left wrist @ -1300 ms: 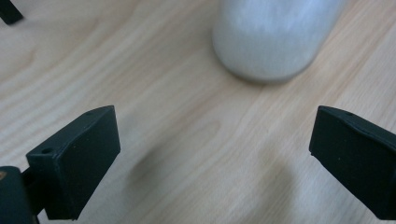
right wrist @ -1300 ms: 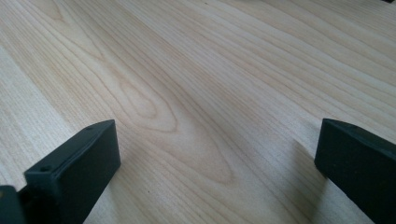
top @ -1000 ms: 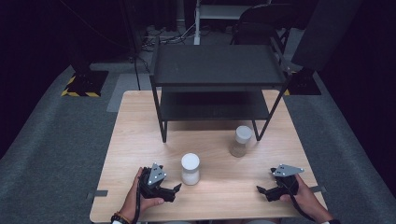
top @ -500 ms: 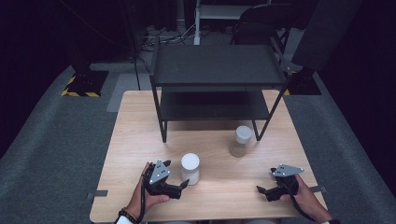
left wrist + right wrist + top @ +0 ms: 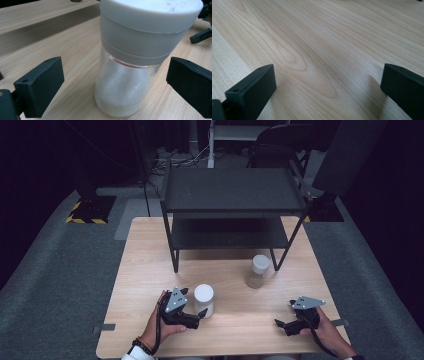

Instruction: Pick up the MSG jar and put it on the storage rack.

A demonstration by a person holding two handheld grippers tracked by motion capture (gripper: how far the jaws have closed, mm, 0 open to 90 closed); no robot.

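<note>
A clear jar of white powder with a white lid [image 5: 204, 299] stands upright near the table's front left. My left gripper [image 5: 194, 303] is open around it, one jaw on each side, neither touching the glass. In the left gripper view the jar [image 5: 130, 75] stands between the wide-apart jaws of my left gripper [image 5: 117, 86]. A second jar with a white lid and tan contents [image 5: 258, 271] stands by the rack's front right leg. My right gripper [image 5: 283, 319] rests at the front right, open, and in the right gripper view my right gripper [image 5: 328, 87] has bare wood between its jaws.
A black two-tier metal rack [image 5: 230, 200] stands on the back half of the wooden table [image 5: 145, 270], both shelves bare. Grey carpet surrounds the table. A black stand base with yellow stripes [image 5: 87, 212] sits on the floor at the left.
My left gripper has moved right and forward until its open jaws stand on either side of the white-powder jar. My right gripper has stayed put.
</note>
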